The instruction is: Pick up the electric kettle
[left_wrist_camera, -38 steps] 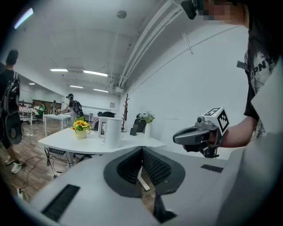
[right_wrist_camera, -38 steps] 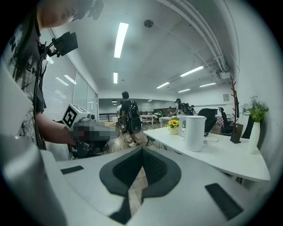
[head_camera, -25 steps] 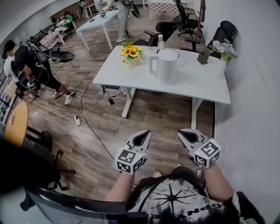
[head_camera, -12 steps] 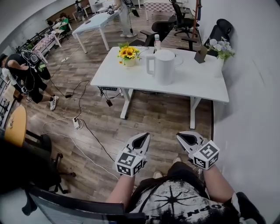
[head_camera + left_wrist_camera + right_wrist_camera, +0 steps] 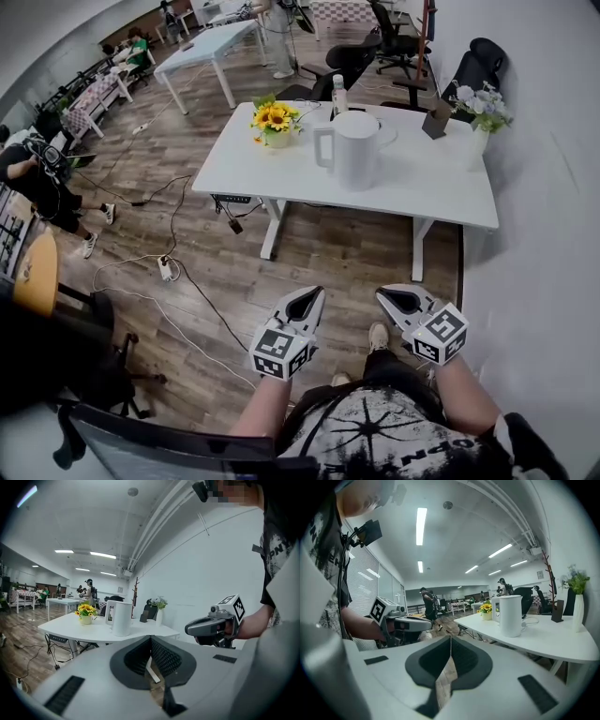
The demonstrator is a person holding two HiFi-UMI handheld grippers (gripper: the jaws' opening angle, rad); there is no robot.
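A white electric kettle (image 5: 354, 149) stands upright on the white table (image 5: 281, 173), its handle turned to the left. It also shows in the left gripper view as the kettle (image 5: 122, 618) and in the right gripper view as the kettle (image 5: 510, 615). My left gripper (image 5: 312, 293) and right gripper (image 5: 384, 294) hang side by side over the wooden floor, well short of the table. Both have their jaws shut tip to tip with nothing between them. Each one points toward the table.
A pot of sunflowers (image 5: 273, 121), a bottle (image 5: 338, 92), a vase of pale flowers (image 5: 477, 117) and a small dark stand (image 5: 436, 122) share the table. Cables and a power strip (image 5: 168, 269) lie on the floor at left. Office chairs and people are farther back.
The view has crept toward the table. Both grippers have shifted slightly forward, still shut. The person at far left has moved away toward the frame's edge.
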